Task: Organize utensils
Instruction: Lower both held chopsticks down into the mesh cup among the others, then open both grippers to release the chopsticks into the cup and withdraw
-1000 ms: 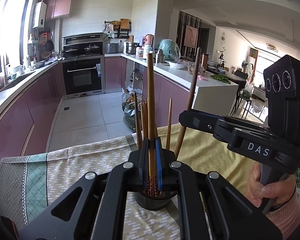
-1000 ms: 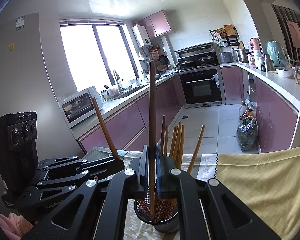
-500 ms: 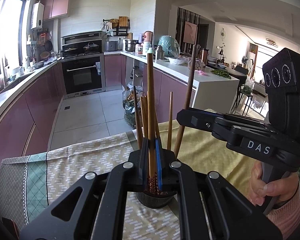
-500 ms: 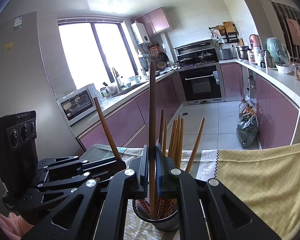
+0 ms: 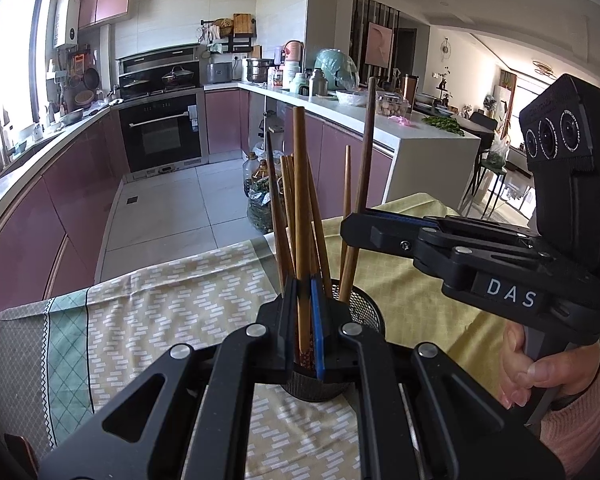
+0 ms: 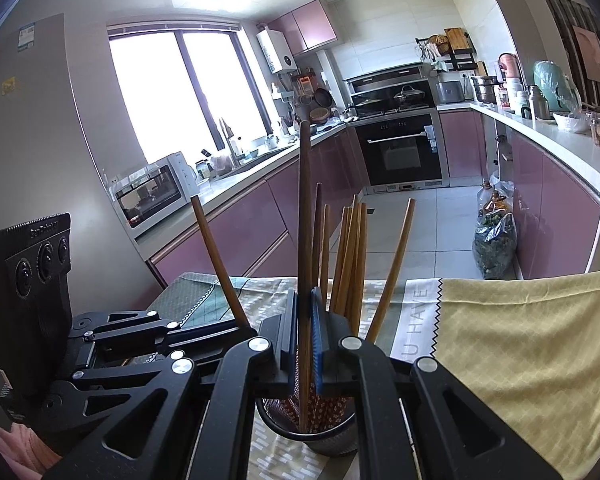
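While both chopsticks have sunk lower over the past second, the left gripper (image 5: 304, 312) clamps a brown wooden chopstick (image 5: 301, 216) and the right gripper (image 6: 305, 340) a darker wooden chopstick (image 6: 305, 216), tips inside the black mesh holder (image 6: 328, 440) on the cloth-covered tabletop (image 6: 520, 340), nearly stowed.

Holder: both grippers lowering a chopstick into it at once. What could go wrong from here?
1. The left gripper and right gripper sit close over the mesh holder; they could collide.
2. The right's dark chopstick and the left's chopstick pass among the loose chopsticks, which may get levered out.
3. The holder stands on cloth and might tip under a side push.
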